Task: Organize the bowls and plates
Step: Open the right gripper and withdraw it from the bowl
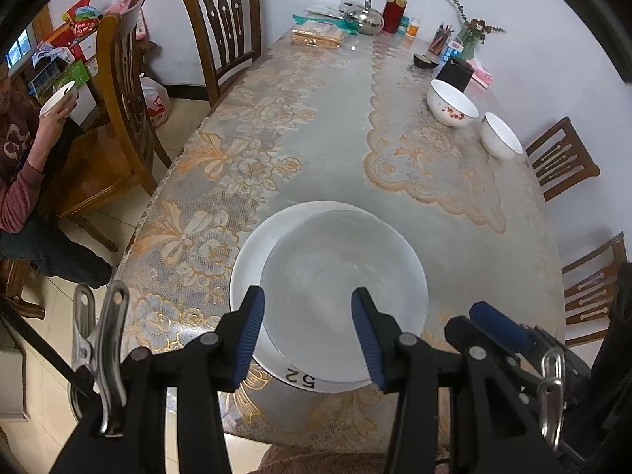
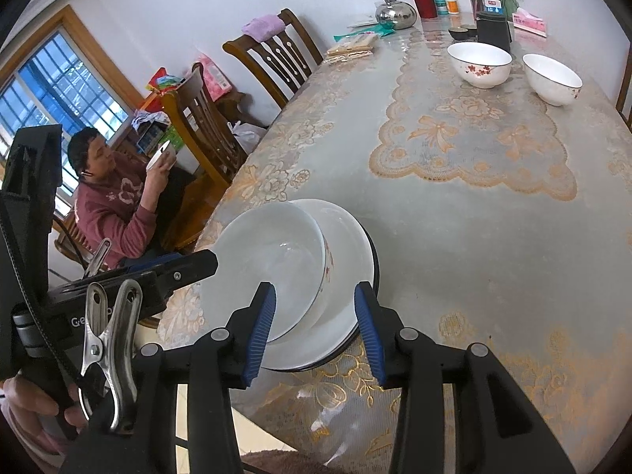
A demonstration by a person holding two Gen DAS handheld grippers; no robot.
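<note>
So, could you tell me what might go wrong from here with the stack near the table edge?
1. The bowl sits off-centre and tilted on the plate, so a nudge might slide or tip it.
2. The stack lies close to the table edge; a push toward it could send it off.
3. The left gripper and right gripper are both open beside the same stack and could bump each other.

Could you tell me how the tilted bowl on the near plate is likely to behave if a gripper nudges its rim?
The bowl leans on the plate, so it would probably rock or slide. It looks glazed, likely slippery against the pads. Being apparently ceramic and near the table edge, a fall could break it.
</note>
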